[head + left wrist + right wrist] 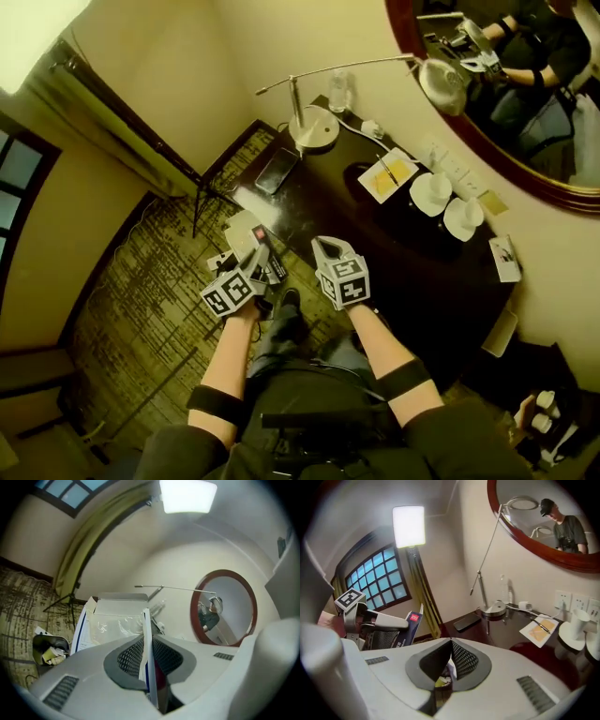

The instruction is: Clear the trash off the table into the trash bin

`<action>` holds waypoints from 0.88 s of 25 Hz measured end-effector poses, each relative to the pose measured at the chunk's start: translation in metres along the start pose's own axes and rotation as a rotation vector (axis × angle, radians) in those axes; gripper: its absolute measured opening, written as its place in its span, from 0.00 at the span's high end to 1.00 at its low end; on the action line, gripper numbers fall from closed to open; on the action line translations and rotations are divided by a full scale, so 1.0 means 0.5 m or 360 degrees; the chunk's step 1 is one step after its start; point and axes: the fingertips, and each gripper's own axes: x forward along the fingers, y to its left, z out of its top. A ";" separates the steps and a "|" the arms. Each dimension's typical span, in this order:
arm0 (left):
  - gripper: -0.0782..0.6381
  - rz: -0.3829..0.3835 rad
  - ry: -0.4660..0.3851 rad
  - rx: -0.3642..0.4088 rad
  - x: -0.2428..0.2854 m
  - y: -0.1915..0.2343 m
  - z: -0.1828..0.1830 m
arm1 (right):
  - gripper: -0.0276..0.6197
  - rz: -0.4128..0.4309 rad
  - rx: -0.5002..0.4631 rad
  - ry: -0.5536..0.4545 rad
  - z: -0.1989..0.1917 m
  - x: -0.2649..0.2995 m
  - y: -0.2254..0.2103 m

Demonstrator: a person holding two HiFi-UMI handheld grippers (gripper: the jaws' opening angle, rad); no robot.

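**Carpeted room: trash bin (48, 649) lies left of the held box (117, 620)**

The trash bin sits on the carpet (18, 602), low and left of the left gripper (148, 623), which is the nearer one. Its jaws pinch one wall of the empty box, which juts out ahead. The right gripper (451, 644) is closed tight.

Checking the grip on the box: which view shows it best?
The left gripper view: the box fills it, one wall clamped by the left hand-held gripper. Head view shows only its pale top; right gripper view, its blue side.
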 end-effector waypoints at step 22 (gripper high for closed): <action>0.83 0.0654 -0.0498 -0.0974 -0.172 0.580 -0.053 | 0.96 0.0614 -0.0308 0.0482 -0.217 0.407 0.367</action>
